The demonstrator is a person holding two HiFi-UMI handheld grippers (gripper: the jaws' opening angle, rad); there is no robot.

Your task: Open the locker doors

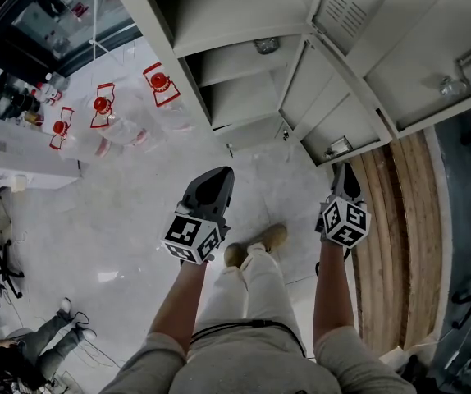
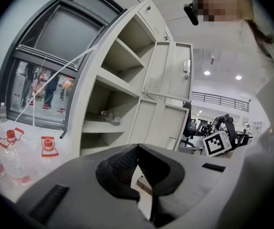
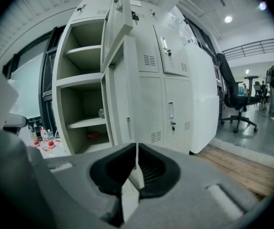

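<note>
Locker doors of the left-hand column hang open; the neighbouring doors are shut. The right claw and left claw are both closed on nothing. Likely best: spread the right claw, pinch a handle squarely, pull outward.
</note>
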